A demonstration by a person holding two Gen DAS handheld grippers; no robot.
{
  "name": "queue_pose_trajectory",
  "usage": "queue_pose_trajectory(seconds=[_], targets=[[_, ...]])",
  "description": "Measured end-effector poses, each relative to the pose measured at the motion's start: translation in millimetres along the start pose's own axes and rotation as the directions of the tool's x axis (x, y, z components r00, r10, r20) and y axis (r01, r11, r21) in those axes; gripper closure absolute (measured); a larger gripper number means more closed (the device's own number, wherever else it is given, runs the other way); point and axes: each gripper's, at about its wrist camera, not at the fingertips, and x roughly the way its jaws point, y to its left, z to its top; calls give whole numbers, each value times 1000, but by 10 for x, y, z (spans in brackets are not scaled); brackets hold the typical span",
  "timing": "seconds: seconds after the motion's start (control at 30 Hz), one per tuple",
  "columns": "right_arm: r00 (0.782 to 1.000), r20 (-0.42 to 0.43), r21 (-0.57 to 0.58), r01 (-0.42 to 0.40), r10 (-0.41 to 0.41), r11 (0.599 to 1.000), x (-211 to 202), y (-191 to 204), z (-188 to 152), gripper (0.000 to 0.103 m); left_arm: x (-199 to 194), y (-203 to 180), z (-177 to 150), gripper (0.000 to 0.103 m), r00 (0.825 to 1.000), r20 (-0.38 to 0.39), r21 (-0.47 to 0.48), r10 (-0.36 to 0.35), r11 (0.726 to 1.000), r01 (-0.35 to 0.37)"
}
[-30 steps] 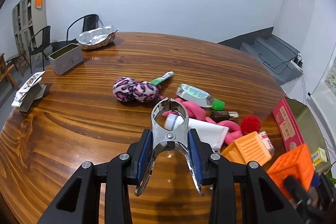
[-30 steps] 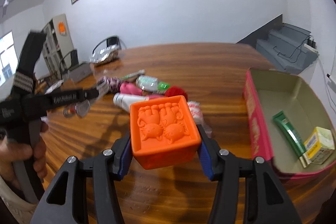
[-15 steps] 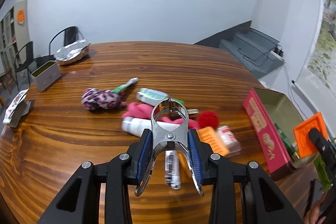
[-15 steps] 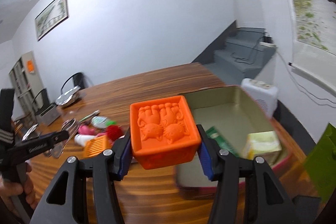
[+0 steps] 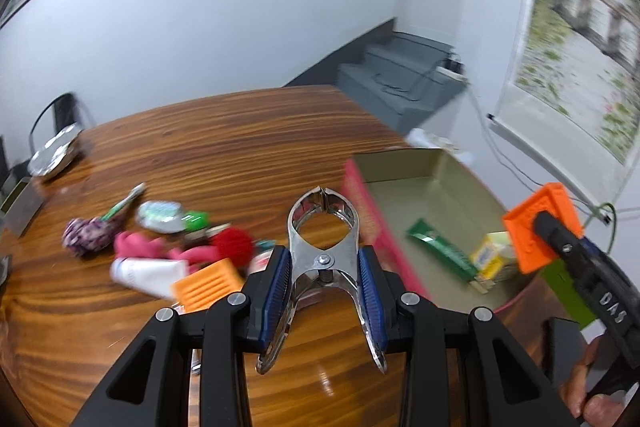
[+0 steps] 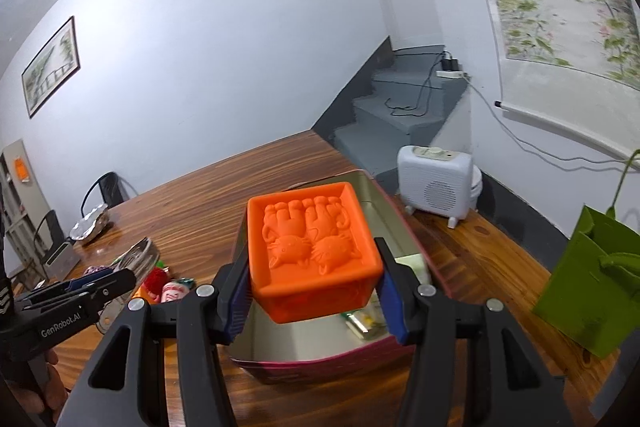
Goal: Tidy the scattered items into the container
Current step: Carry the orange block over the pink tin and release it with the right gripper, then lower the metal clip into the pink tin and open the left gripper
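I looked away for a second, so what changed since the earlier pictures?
The right gripper carried the orange block from over the table to above the open box. The left gripper swung the same way with the metal clamp. Nothing was taken or let go: both jaws stay shut on their loads, and the pile stays on the table.

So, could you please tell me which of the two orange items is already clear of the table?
The orange cat-embossed block, clamped in the right gripper above the box; the ribbed orange piece lies on the table.
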Motion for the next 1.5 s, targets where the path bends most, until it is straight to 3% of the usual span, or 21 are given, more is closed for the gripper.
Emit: queue_pose_trajectory(seconds=[0.2,0.37,0.6,0.7,0.87,0.93,1.03,1.33,1.47,1.5], targets=[[1000,13,38,20,-21,999,-51,-171,59,45,100,-351,147,66,997,14,54,-71,996,70],[1000,-2,56,12,-11,998,5,-237,58,45,297,-447,183,66,990,-41,47,-134,990,136],[999,-33,48,-36,38,998,133,-163,9,45,268,-270,1,65,997,-65,36,-45,998,47],[998,-48,55,-48,50,997,178,-138,-4,45,367,-168,-152,65,993,-119,14,-11,1000,12],[995,-70,23,-64,65,998,235,-46,-25,43,524,-100,-359,65,979,-204,-18,-19,1000,15],[996,-64,23,-62,63,998,231,-44,-33,36,541,-146,-382,65,978,-210,-6,-19,1000,18],[997,-47,50,-65,67,997,206,-85,-32,27,560,-179,-412,54,974,-222,-11,-38,999,37],[997,-41,63,-60,63,996,220,-95,-31,27,780,-233,-464,54,956,-292,-20,-30,999,25],[997,-29,51,-65,66,997,202,-77,-33,27,850,-267,-511,54,957,-288,18,25,1000,-21],[997,-29,51,-67,68,996,202,-75,-36,27,848,-269,-518,59,960,-279,29,35,999,-28]])
